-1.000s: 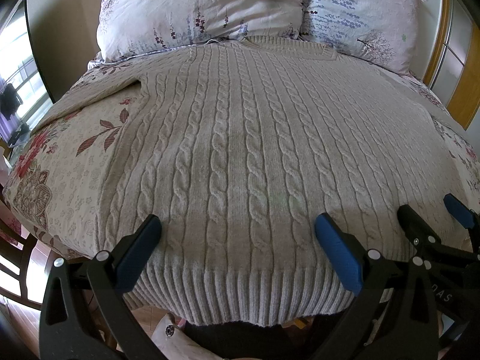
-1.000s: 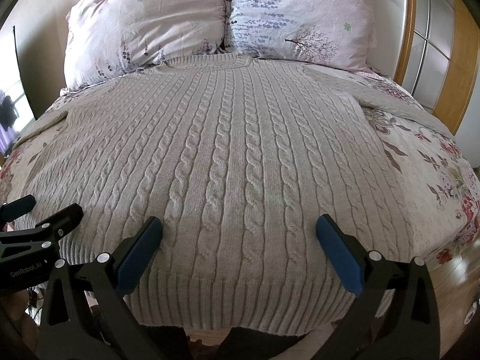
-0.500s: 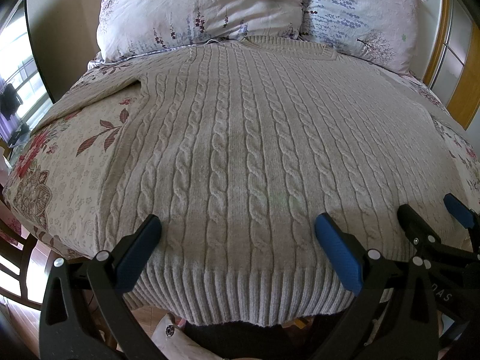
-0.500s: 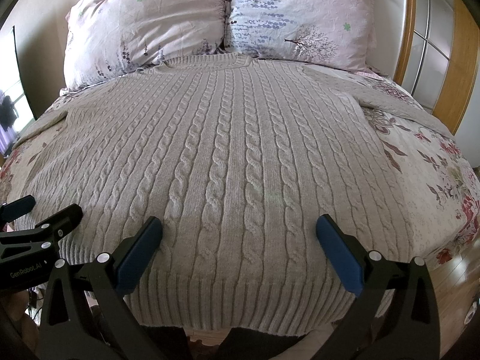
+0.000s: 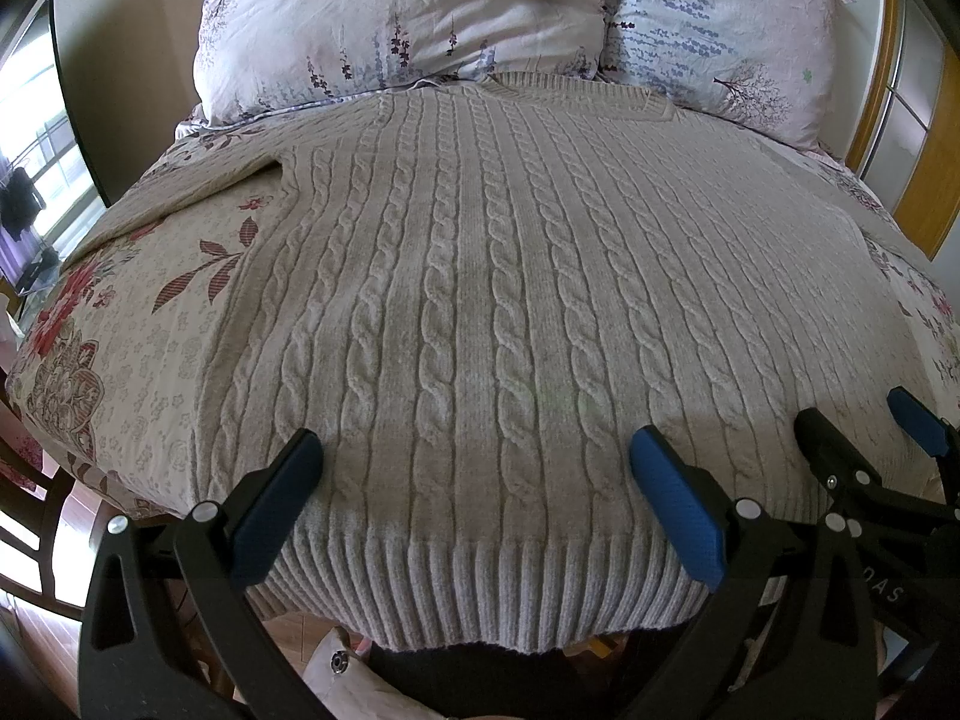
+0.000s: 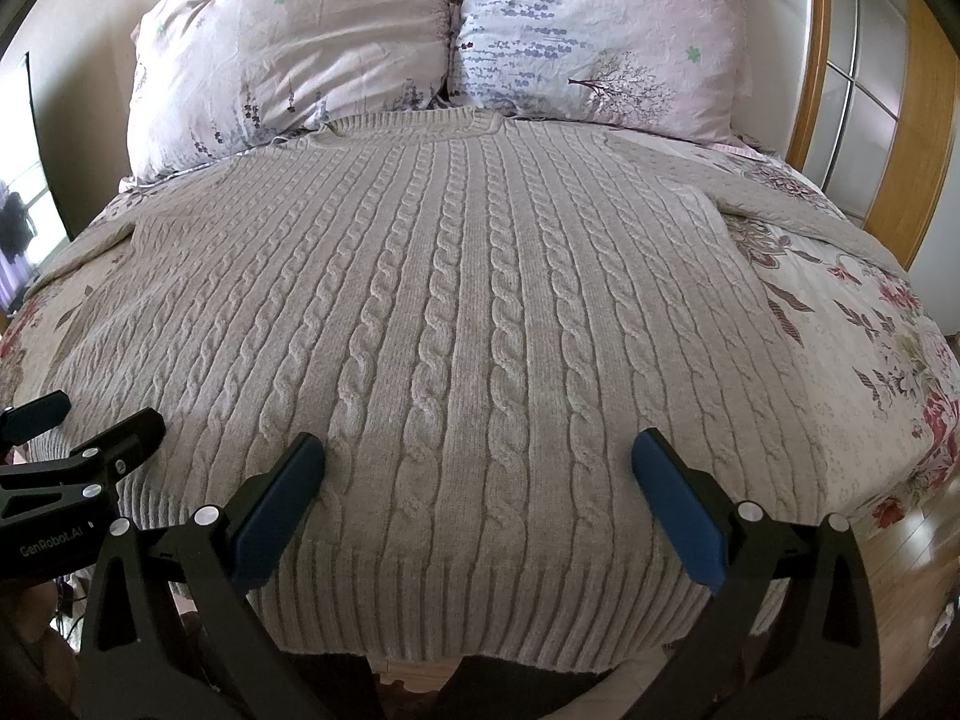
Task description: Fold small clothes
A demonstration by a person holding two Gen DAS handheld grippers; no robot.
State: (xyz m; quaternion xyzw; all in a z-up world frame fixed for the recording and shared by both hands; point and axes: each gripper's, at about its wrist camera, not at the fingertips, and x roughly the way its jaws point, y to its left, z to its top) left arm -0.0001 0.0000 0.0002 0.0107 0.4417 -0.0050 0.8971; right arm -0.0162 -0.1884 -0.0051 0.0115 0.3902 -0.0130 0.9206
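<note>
One sweater (image 5: 480, 276) — two pillows (image 6: 288, 48), two grippers (image 5: 474, 492)

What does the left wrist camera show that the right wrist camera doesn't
Only the left wrist view shows the sweater's left sleeve laid out flat, a wooden chair beside the bed, and the right gripper.

Only the right wrist view shows the right sleeve and the left gripper.

Both show the cable-knit sweater spread flat, two pillows, and each view's own gripper open above the hem.
</note>
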